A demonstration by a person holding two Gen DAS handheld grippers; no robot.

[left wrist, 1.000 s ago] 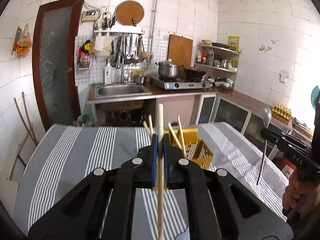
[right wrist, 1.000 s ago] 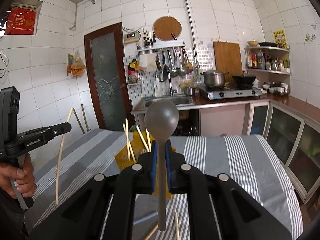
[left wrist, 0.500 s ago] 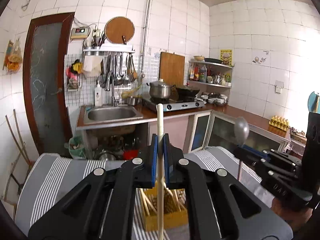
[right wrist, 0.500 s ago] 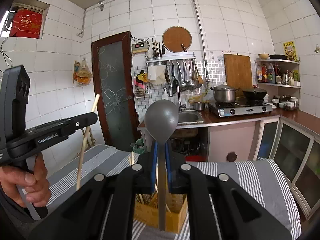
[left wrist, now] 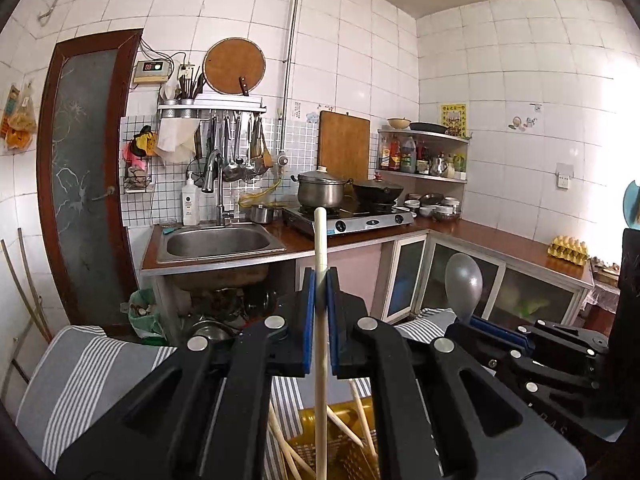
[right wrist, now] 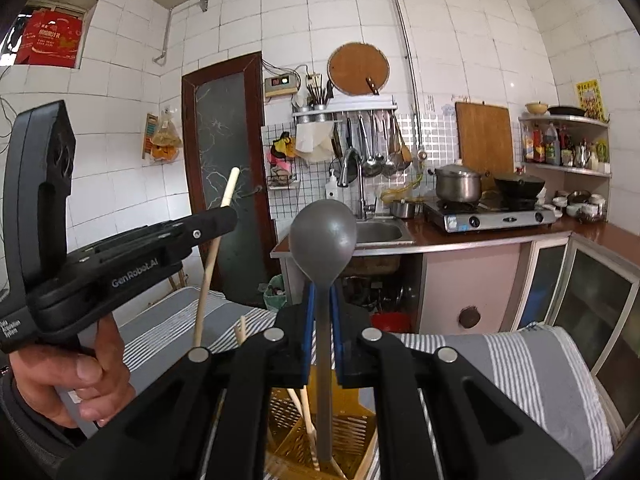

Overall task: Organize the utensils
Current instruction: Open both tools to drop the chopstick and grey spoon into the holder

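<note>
Two grippers up: left gripper (left wrist: 319, 280) jaws clamp an upright wooden chopstick (left wrist: 320, 320), right gripper (right wrist: 322, 312) jaws pinch a grey spoon (right wrist: 323, 232), both above the yellow basket (right wrist: 352, 436) on the striped desk (right wrist: 520, 364)

My left hand-held gripper (left wrist: 319, 280) clamped on an upright wooden chopstick (left wrist: 320, 320), yellow slotted basket (left wrist: 344, 444) below with more chopsticks inside, striped cloth surface (left wrist: 80, 376), right hand-held gripper (left wrist: 476, 322) beside, gripping a grey spoon (left wrist: 463, 286).
</note>
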